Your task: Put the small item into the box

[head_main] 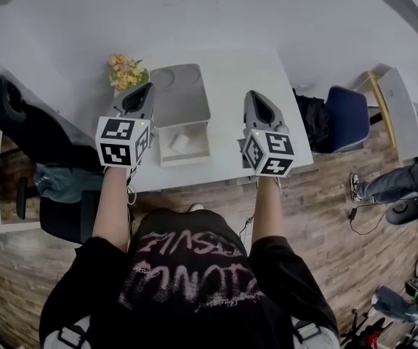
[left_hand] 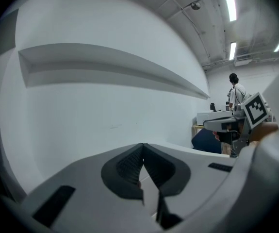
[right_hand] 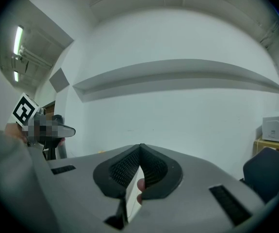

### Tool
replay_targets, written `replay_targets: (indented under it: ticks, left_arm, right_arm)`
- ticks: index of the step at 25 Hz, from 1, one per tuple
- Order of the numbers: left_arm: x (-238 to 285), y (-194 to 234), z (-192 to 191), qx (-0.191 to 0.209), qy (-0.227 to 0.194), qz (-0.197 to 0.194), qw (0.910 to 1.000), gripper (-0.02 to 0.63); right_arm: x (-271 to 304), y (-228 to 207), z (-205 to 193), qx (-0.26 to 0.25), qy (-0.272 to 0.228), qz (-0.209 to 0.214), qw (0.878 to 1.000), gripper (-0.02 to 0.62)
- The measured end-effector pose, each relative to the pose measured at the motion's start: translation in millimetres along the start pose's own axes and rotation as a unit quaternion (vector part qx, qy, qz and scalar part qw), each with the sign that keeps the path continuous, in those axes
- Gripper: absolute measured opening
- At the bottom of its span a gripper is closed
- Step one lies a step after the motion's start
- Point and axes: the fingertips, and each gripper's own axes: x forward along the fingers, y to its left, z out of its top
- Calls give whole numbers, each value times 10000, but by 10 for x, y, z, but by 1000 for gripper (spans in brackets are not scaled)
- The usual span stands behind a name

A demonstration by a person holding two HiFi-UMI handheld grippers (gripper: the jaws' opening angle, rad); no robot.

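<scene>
Status: the placement step appears complete. The box (head_main: 183,145) stands open at the near edge of the tabletop (head_main: 238,71), left of centre, with its lid (head_main: 179,93) laid back toward the far edge. A small pale piece, most likely the small item (head_main: 180,142) though it is too small in the head view to identify with certainty, lies inside the open compartment.

The left gripper (head_main: 139,97) is held above the tabletop just left of the box, and the right gripper (head_main: 262,109) is on the other side, further off. Neither touches the box. On both grippers the jaws are closed pad against pad with nothing between them; each gripper view confirms this.

Remaining work: none for the placement itself. The lid is not yet closed, should that be required
</scene>
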Motion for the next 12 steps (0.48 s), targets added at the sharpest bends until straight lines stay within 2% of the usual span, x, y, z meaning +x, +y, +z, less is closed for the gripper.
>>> replay_targets:
  ticks: [12]
  left_arm:
    - [-72, 30, 161, 65, -242, 151, 9996, 3]
  right_arm:
    - [-21, -36, 113, -47, -120, -35, 9999, 9]
